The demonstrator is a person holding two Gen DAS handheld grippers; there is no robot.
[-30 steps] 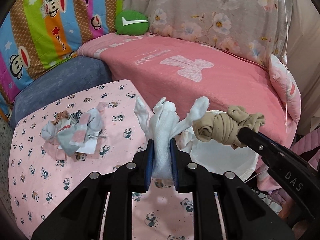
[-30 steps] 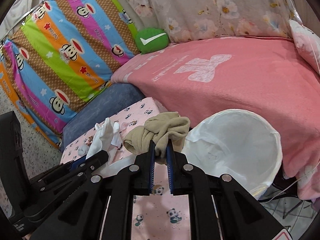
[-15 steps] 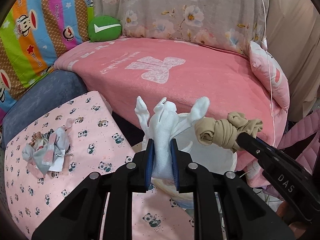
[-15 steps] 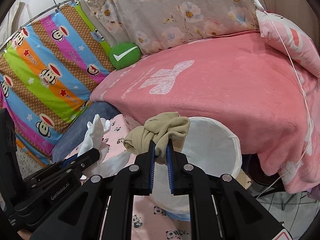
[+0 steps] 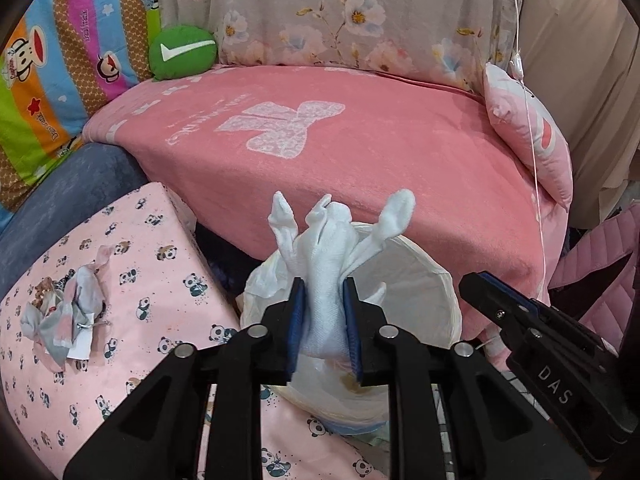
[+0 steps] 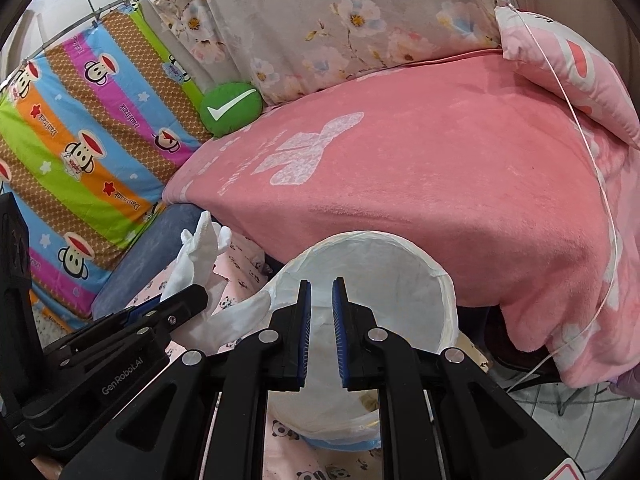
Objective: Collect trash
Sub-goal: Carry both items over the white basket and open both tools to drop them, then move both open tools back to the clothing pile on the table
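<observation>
Blanket: a pink blanket (image 5: 360, 160) with a pale letter design covers the sofa seat.
Round cushion: a green check-mark cushion (image 5: 182, 53) sits at the back left corner of the seat, against the drapes.
Floral drape: a grey flowered cloth (image 6: 340, 20) hangs behind the seat.
Striped drape: a rainbow monkey-print cloth (image 6: 92, 140) hangs at the left.
Pillow: 1 pink pillow (image 5: 528, 136) leans at the seat's right end.
Panda cloth: a pink panda-print cover (image 5: 140, 280) lies in front of the sofa.
</observation>
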